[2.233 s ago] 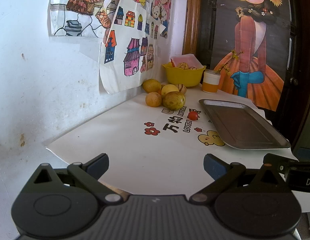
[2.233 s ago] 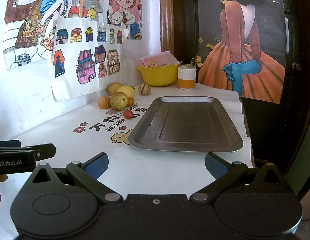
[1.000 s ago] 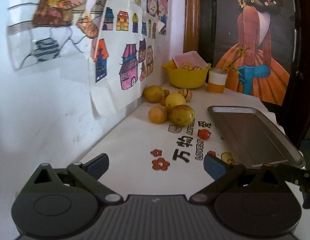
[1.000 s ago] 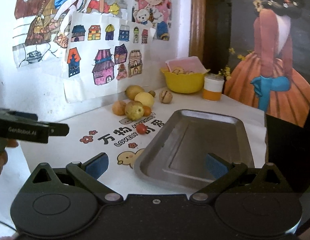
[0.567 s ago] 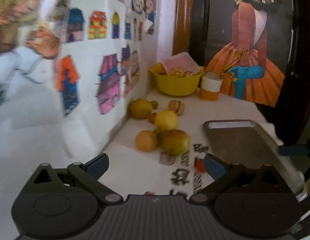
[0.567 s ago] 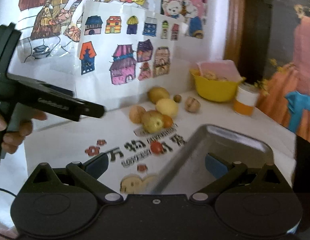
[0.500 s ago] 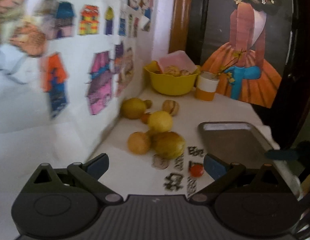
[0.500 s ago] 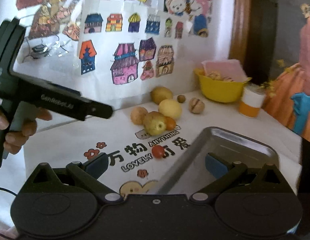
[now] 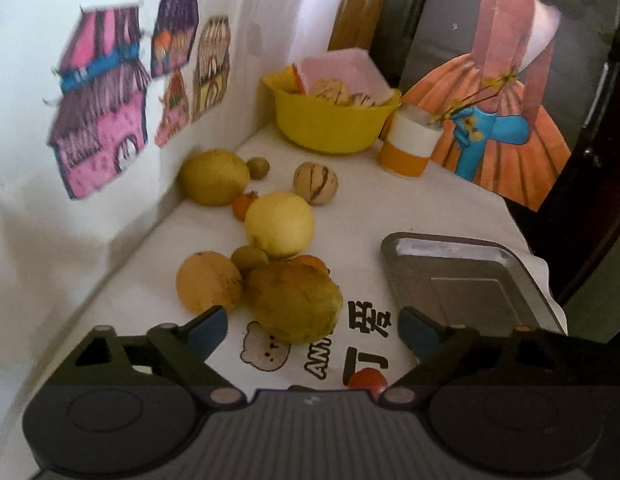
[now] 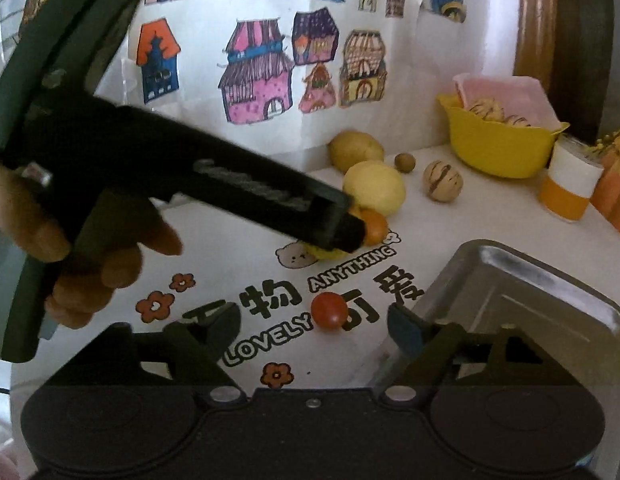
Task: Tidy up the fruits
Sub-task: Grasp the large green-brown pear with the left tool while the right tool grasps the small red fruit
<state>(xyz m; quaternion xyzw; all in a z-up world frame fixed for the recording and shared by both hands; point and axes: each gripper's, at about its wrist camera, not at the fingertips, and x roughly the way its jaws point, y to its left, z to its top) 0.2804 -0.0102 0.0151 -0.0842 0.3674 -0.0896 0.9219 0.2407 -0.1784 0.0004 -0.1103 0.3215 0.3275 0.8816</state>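
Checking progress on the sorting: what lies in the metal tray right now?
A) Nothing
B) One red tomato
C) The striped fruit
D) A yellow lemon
A: the metal tray shows only bare metal in both views, and the fruits sit on the tablecloth beside it.

left gripper: jaws apart | right gripper: apparently open | hand gripping handle

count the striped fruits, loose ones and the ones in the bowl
3 visible: one loose on the table, the striped fruit, and two in the yellow bowl at and. More may be hidden under the pink sheet.
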